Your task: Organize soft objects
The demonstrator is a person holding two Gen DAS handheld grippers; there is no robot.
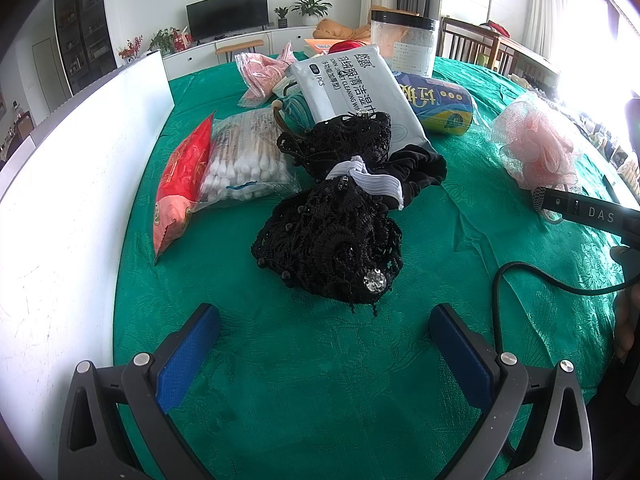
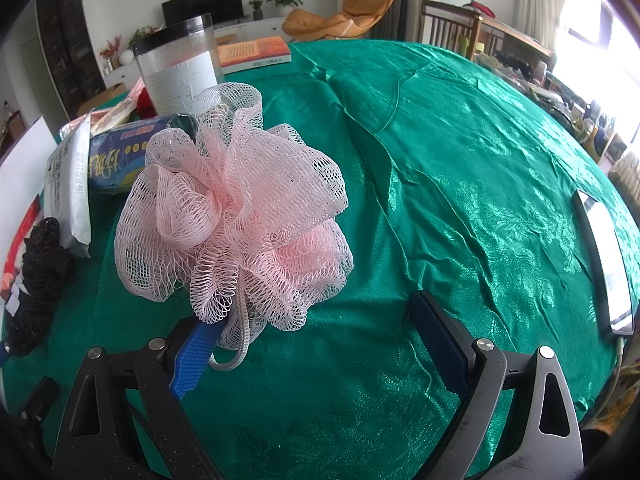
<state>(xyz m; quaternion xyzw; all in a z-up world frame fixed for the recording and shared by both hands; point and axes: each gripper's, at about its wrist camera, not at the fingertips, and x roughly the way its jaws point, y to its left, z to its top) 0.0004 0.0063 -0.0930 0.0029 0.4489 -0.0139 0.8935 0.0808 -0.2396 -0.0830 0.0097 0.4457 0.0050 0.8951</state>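
Both hand-held grippers open rn: left [image 1: 324, 344] faces black lace bundle [image 1: 332, 216] at 12; right [image 2: 316, 344] lined up w/ pink bath pouf [image 2: 232, 216], prob next grab.

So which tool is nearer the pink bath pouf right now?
Right. The right tool is open at the pink bath pouf, its left finger touching the mesh. The left tool is open before the black lace bundle, off to the pouf's left.
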